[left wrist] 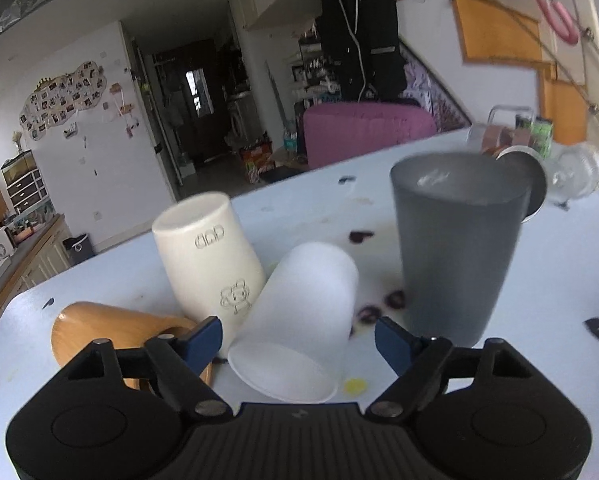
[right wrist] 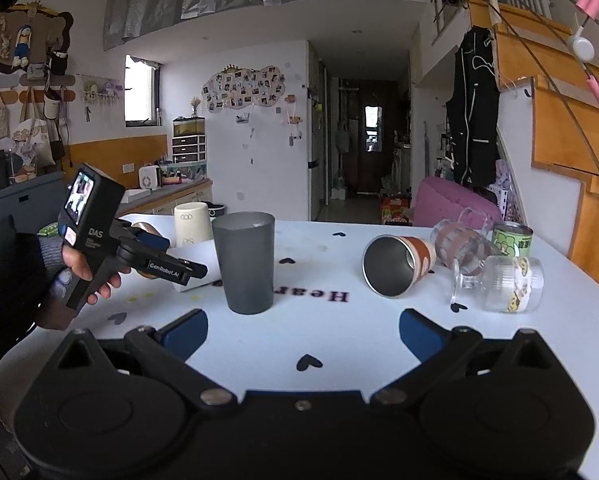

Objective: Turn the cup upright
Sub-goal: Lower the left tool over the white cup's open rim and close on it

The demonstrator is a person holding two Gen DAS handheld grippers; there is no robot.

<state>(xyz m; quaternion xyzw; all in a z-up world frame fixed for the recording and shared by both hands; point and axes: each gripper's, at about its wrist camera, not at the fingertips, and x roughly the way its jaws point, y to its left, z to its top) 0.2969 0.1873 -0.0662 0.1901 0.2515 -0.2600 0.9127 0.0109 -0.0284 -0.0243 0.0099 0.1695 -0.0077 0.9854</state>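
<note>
A translucent white cup (left wrist: 299, 316) lies on its side on the white table (left wrist: 559, 280), mouth toward my left gripper (left wrist: 297, 340). The left gripper is open, its blue fingertips on either side of the cup's mouth end, not closed on it. In the right wrist view the left gripper (right wrist: 171, 254) reaches over the white cup (right wrist: 195, 268). A dark grey cup (left wrist: 455, 240) stands upright to the right; it also shows in the right wrist view (right wrist: 245, 260). My right gripper (right wrist: 303, 330) is open and empty above the table's near part.
A cream cup (left wrist: 207, 256) stands upside down, and a wooden cup (left wrist: 111, 328) lies on its side at left. A steel cup (right wrist: 395, 264), glass mugs (right wrist: 459, 244), a glass jar (right wrist: 507, 284) and a green can (right wrist: 511, 238) sit at right.
</note>
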